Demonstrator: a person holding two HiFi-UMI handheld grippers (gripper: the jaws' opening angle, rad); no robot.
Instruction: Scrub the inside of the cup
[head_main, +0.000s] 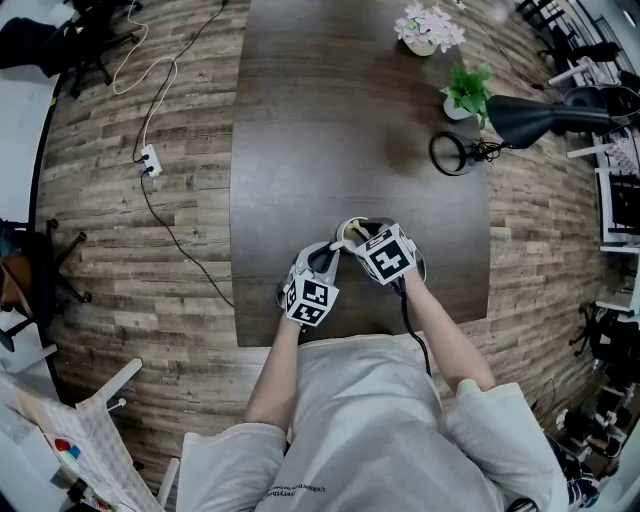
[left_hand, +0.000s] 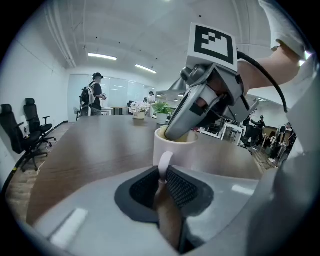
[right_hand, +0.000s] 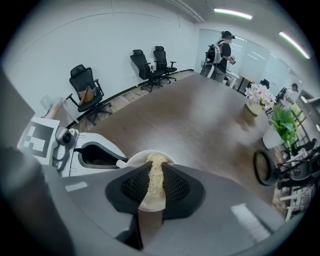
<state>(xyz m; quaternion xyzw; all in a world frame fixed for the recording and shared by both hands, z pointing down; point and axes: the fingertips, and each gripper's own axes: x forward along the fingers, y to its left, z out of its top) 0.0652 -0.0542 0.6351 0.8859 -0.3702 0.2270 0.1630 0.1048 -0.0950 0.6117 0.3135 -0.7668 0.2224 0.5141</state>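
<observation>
Pink flowers (head_main: 428, 27), green plant (head_main: 467, 90) and black desk lamp (head_main: 527, 118) near the dark table's (head_main: 330, 150) far edge

No word, number or brand can be read anywhere around the table (head_main: 330, 130). The left marker cube (head_main: 312, 300), mounted on the left gripper (left_hand: 162, 176), carries only black-and-white square patterns, with no letters or digits among them. The right marker cube (head_main: 388, 256), on the right gripper (right_hand: 152, 176), bears the same kind of blocky black figure on a white face, seen large in the left gripper view. A line of dark print (head_main: 297, 491) runs along the hem of the person's pale shirt (head_main: 370, 420) in the head view; it is too small and too blurred to make out.
</observation>
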